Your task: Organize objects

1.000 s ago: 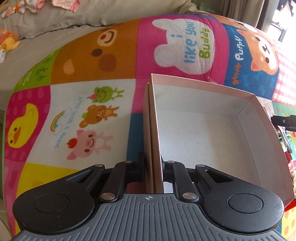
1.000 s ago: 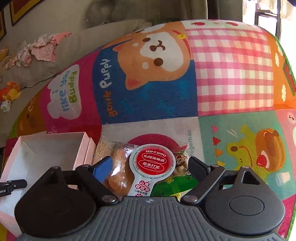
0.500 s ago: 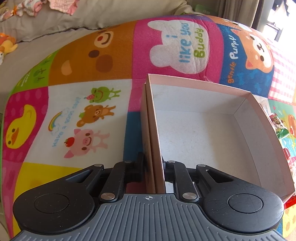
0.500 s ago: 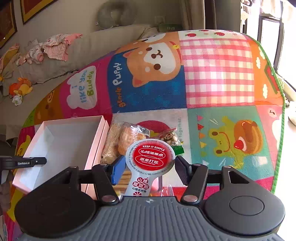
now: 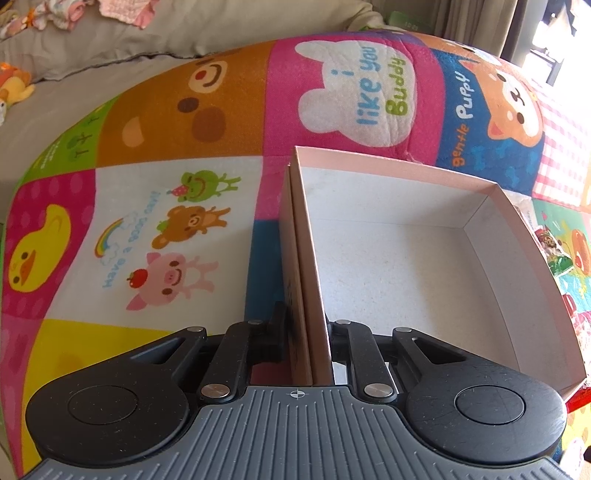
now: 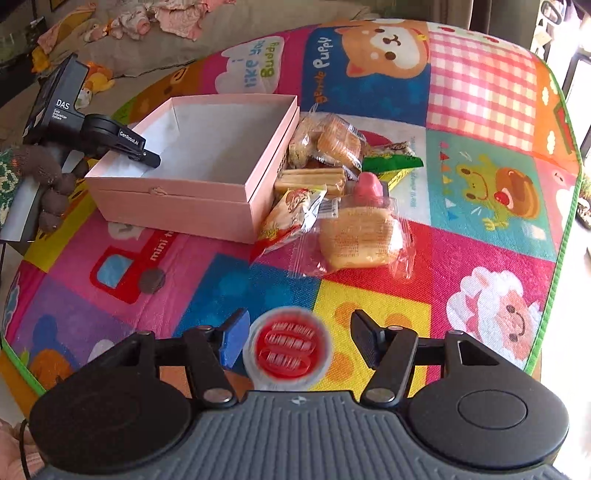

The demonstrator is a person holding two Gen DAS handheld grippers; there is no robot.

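pink box [image 6: 173,201] open, nothing inside it.

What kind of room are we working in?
Likely a home living room or play area: a cartoon play mat, a grey sofa cushion with baby clothes, and a plush toy.

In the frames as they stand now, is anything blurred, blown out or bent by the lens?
Right wrist view: the red-lidded cup between the right gripper's opening jaws is motion-blurred, its print unreadable; the snack packets stay sharp; window light blows out the right edge. Left wrist view: sharp throughout, the pink box crisp, top right corner overexposed. Both views: fisheye bows the play mat into a dome.
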